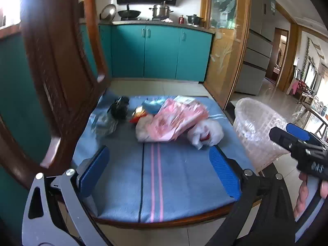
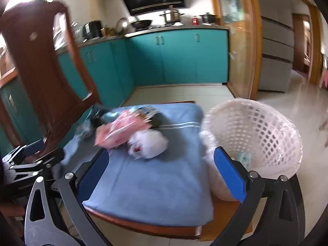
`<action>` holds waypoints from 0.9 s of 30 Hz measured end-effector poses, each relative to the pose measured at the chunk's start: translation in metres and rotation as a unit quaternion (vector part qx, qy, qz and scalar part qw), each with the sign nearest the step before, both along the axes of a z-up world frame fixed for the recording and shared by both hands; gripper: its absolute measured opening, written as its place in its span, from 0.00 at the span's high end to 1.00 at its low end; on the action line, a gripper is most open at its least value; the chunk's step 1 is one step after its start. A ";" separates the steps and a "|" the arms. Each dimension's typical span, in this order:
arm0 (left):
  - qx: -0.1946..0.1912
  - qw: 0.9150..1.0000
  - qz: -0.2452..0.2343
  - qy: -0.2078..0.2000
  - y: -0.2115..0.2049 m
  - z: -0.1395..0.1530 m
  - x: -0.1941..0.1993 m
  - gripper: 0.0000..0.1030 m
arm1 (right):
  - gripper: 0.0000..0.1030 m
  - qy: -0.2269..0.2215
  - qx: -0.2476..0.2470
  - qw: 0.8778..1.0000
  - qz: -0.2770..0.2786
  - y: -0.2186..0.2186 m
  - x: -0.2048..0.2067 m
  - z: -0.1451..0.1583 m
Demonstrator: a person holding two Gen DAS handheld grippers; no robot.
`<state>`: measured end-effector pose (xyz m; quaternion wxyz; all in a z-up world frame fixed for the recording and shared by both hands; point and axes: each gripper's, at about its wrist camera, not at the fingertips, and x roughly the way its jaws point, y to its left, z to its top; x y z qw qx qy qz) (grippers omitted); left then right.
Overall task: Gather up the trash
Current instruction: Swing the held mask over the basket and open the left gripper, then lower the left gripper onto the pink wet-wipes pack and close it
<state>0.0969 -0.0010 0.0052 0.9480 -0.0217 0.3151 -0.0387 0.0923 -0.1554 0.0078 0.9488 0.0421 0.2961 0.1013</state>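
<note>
The trash lies in a loose pile on the far half of the blue seat cushion (image 1: 168, 176) of a wooden chair (image 1: 61, 65). All positions below are given relative to that cushion.

Trash items on the cushion:
- Pink printed plastic bag (image 1: 178, 121): centre of the pile, lying flat, partly over a white item beneath its near-left edge.
- White crumpled bag (image 1: 205, 133): at the right of the pile, touching the pink bag; nearest item to the cushion's right edge.
- Black object (image 1: 120, 107): far left of the cushion; blurred, type cannot be determined.
- Clear crumpled plastic (image 1: 104, 123): left edge, just beside the black object.
- Small blue and orange-red wrappers: far side, between the black object and the pink bag.

White lattice waste basket (image 2: 256, 135): stands on the floor just beside the cushion's right edge, fitted with a clear liner; a pale item lies inside near the bottom.

Left hand-held gripper (image 1: 162, 170): jaws spread wide over the near half of the cushion, nothing between the blue pads.

Right hand-held gripper (image 2: 162, 174): jaws spread, empty, over the cushion's near right corner, its right pad in front of the basket wall.
</note>
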 end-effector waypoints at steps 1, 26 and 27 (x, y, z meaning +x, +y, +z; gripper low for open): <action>-0.001 1.000 -0.001 0.005 0.005 0.000 0.002 0.05 | 0.03 -0.002 -0.007 1.000 0.006 0.009 -0.003 -0.001; -0.007 0.999 -0.022 0.022 0.006 -0.006 -0.004 0.05 | 0.03 0.007 -0.041 0.999 0.003 0.023 0.004 -0.014; -0.008 0.999 -0.023 0.023 0.006 -0.006 -0.004 0.05 | 0.03 0.007 -0.041 0.999 0.003 0.023 0.003 -0.014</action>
